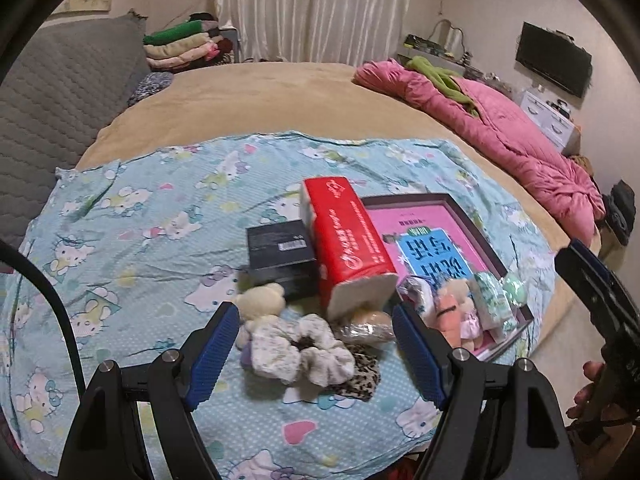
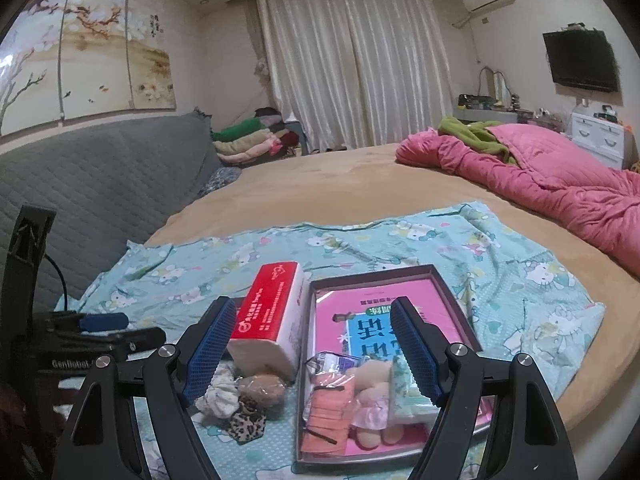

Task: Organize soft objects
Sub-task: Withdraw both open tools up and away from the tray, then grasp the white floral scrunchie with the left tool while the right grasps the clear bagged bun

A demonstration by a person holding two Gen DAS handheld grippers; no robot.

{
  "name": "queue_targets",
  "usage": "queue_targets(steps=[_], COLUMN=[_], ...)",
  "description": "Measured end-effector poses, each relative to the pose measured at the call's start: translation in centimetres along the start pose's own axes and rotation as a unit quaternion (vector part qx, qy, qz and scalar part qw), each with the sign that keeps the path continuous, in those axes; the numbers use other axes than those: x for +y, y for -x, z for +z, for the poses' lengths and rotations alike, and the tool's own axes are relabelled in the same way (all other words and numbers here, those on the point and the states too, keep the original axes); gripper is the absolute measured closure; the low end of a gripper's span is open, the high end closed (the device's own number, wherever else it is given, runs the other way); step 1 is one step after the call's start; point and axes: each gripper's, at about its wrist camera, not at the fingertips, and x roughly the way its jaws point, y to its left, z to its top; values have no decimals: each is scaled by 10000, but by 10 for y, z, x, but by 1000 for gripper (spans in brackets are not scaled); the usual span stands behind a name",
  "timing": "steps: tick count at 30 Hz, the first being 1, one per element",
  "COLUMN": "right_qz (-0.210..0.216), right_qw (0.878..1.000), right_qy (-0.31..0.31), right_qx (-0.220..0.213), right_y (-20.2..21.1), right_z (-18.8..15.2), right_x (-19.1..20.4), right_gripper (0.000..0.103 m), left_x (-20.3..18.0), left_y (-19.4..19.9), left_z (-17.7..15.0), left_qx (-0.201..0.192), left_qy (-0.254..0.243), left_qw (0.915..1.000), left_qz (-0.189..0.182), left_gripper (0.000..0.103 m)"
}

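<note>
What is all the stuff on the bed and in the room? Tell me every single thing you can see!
Cartoon sheet: one, light blue, spread on the tan bed.
Tissue pack: one, red and white, middle of the sheet.
Black box: one, left of the tissue pack.
Tray: one, dark rim, pink inside, right of the tissue pack.
Small teddy: one, cream, on the sheet.
Scrunchie: one, white, beside the teddy.
Leopard scrunchie: one, brown spotted, on the sheet.
Plush doll: one, peach, in the tray.
Quilt: one, pink, far right of the bed.
Television: one, black, on the wall.
Left gripper: open, over the scrunchies.
Right gripper: open, over the tray's edge.
</note>
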Motion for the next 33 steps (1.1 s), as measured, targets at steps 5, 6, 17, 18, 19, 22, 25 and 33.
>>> queue_targets(steps=[5,6,17,18,19,22,25,33], right_qz=[75,94,219,223,229,233,226,233], right_qw=[9999,9998,9979,9976,9972,9958,9944,9891], right_qy=[109,137,498,536,572,685,776,988], right_qx=[61,95,360,388,424,552,675,1070], right_y=[-2,-3,-16,-18,-20,-28,-36,-62], right_z=[0,0,-11,-13,-14,-22,-30,-51], right_x=[8,11,37,38,39,43,46,48], right_gripper=[22,22,22,22,22,22,22,22], left_x=[22,28,69,71,73,79,80,73], left_y=[6,7,7,6,3,-5,-14,-46], left_z=[3,3,-4,-5,-7,-13,-18,-35], left_qx=[-45,-45,47,68,93,188,306,705], left_qy=[213,263,657,676,705,763,784,766], left_qw=[9997,9996,9974,9972,9970,9966,9963,9944], left_qz=[98,120,295,303,309,263,180,-189], left_gripper=[25,25,25,25,25,25,25,25])
